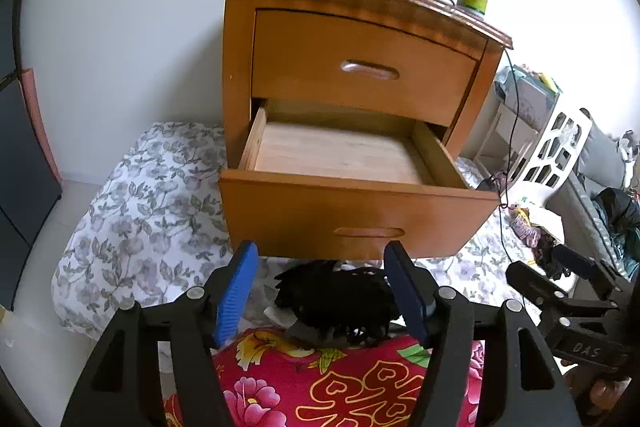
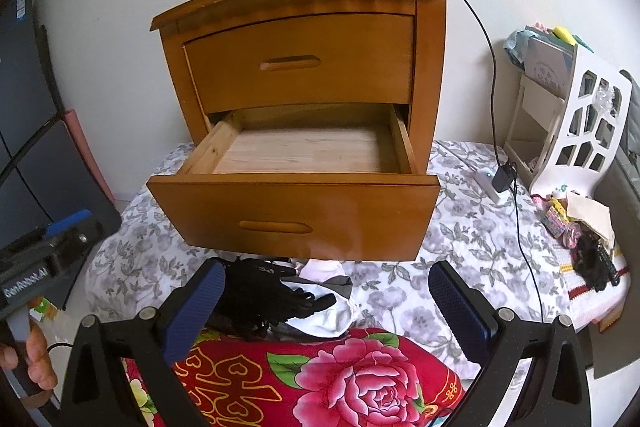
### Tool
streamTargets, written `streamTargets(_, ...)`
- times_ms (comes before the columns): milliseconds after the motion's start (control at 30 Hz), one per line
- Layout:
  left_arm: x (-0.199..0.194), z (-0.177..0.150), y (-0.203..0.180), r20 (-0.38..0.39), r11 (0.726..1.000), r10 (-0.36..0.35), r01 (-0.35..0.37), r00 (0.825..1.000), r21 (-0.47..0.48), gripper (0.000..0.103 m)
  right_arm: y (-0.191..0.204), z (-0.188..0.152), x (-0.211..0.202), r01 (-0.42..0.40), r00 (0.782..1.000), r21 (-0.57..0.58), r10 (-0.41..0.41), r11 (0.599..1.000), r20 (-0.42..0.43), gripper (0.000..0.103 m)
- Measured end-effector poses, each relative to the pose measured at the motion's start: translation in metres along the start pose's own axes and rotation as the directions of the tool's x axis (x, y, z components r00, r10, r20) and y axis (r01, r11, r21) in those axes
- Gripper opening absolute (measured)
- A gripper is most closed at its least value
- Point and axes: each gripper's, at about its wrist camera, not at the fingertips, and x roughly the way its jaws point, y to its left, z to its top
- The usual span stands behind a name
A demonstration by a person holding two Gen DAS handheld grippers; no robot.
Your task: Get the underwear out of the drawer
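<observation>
Below open drawer (image 2: 296,215): crumpled black lacy underwear (image 2: 260,297) on red floral quilt (image 2: 360,379).

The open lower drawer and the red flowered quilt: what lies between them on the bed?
A black lace garment beside white underwear, clearest in the right wrist view.

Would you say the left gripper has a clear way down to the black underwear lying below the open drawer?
Probably yes. The left gripper is open and empty, the black underwear lies in plain view between and beyond its fingers, on the red floral cloth, and nothing covers it. The drawer front hangs just behind.
</observation>
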Motion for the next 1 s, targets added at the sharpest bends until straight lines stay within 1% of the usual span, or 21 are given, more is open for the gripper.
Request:
streamTargets(100,0.004,-0.003,0.002,-0.015,1.000,0.018,-0.019,1.000,-0.003,0.082,0.001,0.000,0.001,0.001,1.000,-0.005,-0.001,1.000,-0.002,0.103)
streamTargets(267,0.012,-0.006,0.003,-0.031,0.998,0.057,-0.056,0.998,0.016,0.085,0.002,0.000,0.003,0.006,1.000,-0.002,-0.006,1.000,-0.007,0.103)
streamTargets(333,0.014,-0.008,0.002,-0.033,0.998,0.066,-0.065,0.997,0.026,0.090,0.003,-0.001,0.004,0.006,1.000,-0.005,-0.006,1.000,-0.010,0.103)
streamTargets(467,0.016,-0.009,0.001,-0.028,0.996,0.082,-0.081,0.996,0.043,0.091,0.004,-0.002,0.007,0.004,1.000,-0.010,-0.005,1.000,-0.021,0.103)
streamTargets(533,0.019,-0.010,0.001,-0.038,0.995,0.085,-0.083,0.996,0.050,0.098,0.003,-0.003,0.009,0.005,1.000,-0.010,-0.005,1.000,-0.026,0.103)
streamTargets(667,0.022,-0.011,0.004,-0.055,0.997,0.072,-0.070,0.996,0.040,0.100,0.002,-0.003,0.012,0.008,0.999,-0.009,-0.008,1.000,-0.037,0.103)
streamTargets(900,0.024,-0.011,0.005,-0.067,0.993,0.111,-0.108,0.992,0.040,0.100,0.003,-0.005,0.015,0.009,0.999,-0.012,-0.010,1.000,-0.049,0.103)
streamTargets(1000,0.025,-0.011,0.005,-0.070,0.993,0.117,-0.114,0.991,0.040,0.100,0.003,-0.005,0.015,0.007,0.999,-0.014,-0.008,1.000,-0.050,0.103)
